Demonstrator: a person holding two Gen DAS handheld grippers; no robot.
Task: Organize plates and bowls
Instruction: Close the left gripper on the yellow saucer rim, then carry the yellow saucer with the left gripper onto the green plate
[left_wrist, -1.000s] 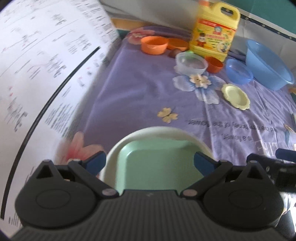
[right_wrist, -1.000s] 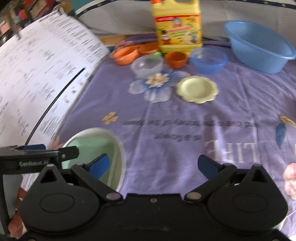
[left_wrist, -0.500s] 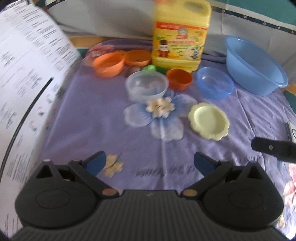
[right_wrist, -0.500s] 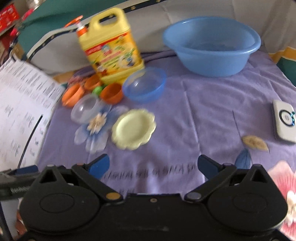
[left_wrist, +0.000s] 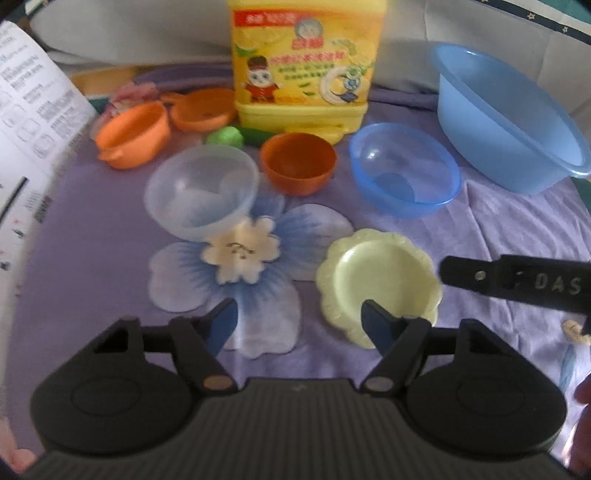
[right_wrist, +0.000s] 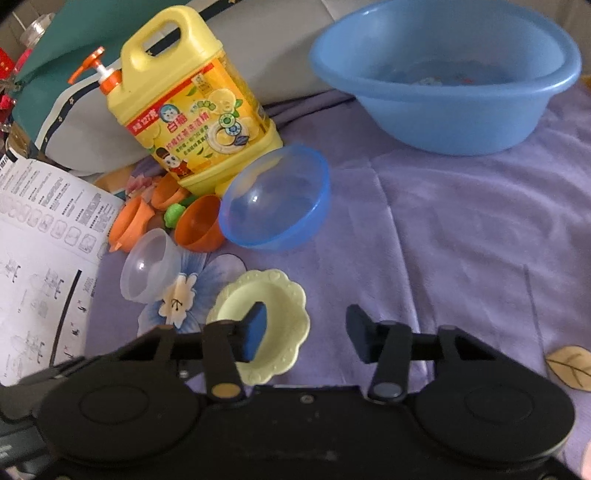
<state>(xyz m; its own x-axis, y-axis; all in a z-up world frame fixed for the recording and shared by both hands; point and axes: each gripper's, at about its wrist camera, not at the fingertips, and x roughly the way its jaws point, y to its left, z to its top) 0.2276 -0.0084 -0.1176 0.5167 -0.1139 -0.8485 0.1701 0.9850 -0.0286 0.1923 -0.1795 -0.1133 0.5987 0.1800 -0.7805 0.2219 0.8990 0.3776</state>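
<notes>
A pale yellow scalloped plate (left_wrist: 376, 280) lies on the purple cloth; it also shows in the right wrist view (right_wrist: 273, 314). Behind it stand a clear bowl (left_wrist: 201, 192), a small orange bowl (left_wrist: 299, 162) and a blue bowl (left_wrist: 404, 173). My left gripper (left_wrist: 301, 325) is open and empty, its right finger over the plate's near rim. My right gripper (right_wrist: 306, 334) is open and empty, its left finger over the plate. Part of the right gripper shows in the left wrist view (left_wrist: 517, 282) at the right.
A yellow detergent jug (left_wrist: 303, 62) stands at the back, with orange dishes (left_wrist: 133, 134) to its left. A large blue basin (right_wrist: 443, 74) is at the back right. A printed paper sheet (right_wrist: 40, 266) lies on the left.
Both grippers moved forward from the green plate at the near left to the yellow plate. The green plate has left both views. Both grippers' jaws have narrowed.
</notes>
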